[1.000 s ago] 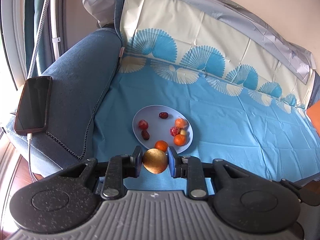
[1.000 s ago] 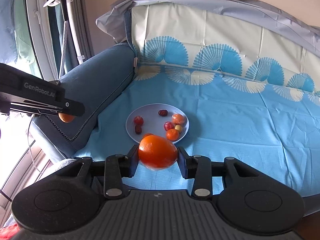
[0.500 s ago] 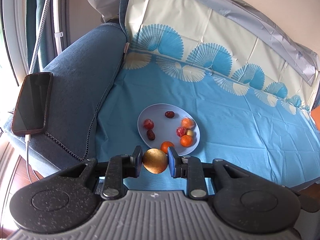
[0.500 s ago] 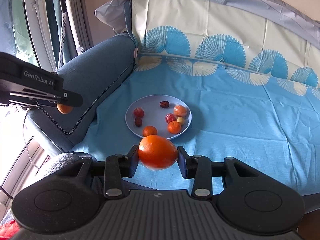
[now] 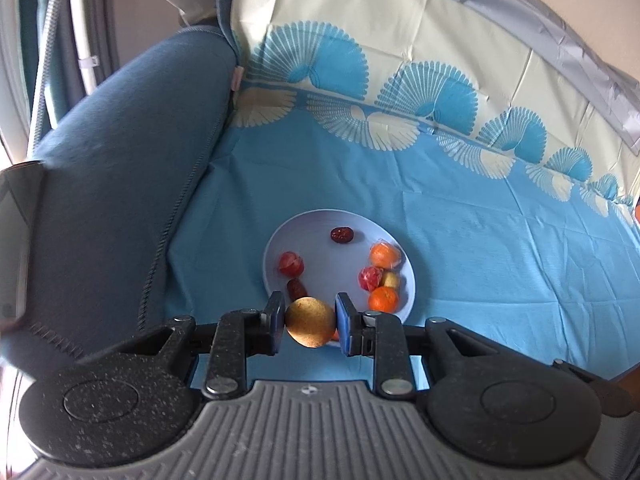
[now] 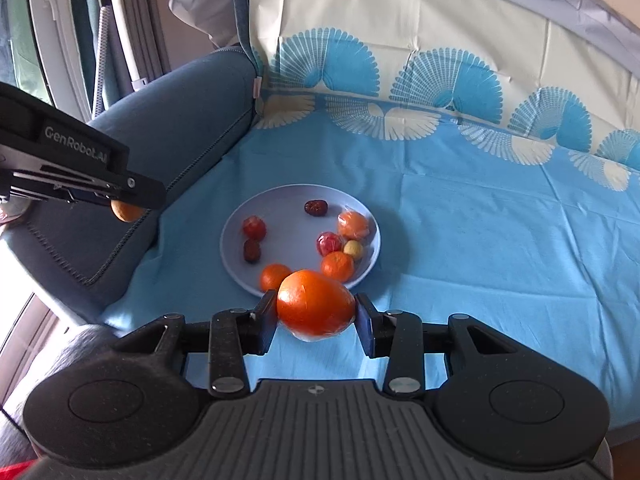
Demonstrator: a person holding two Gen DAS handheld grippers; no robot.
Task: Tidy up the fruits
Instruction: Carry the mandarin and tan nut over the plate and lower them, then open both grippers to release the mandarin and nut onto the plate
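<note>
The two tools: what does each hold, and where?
Left tool clamps a small yellow-brown fruit at its sides; right tool clamps an orange fruit at its sides.

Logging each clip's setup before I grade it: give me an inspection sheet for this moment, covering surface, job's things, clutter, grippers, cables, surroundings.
Surface: blue patterned sheet spread over a sofa seat and backrest.
Job's things: pale plate on the sheet, holding several small orange, red, dark and yellow fruits; some look wrapped in film.
Clutter: phone lying on the armrest.
Grippers: left gripper shut on a golden-brown round fruit; right gripper shut on a large orange fruit. Both are held off the sheet, near the plate's front rim.
Cables: nothing seen clearly.
Surroundings: window frame and curtain at left; grey cover draped over the backrest top.
</note>
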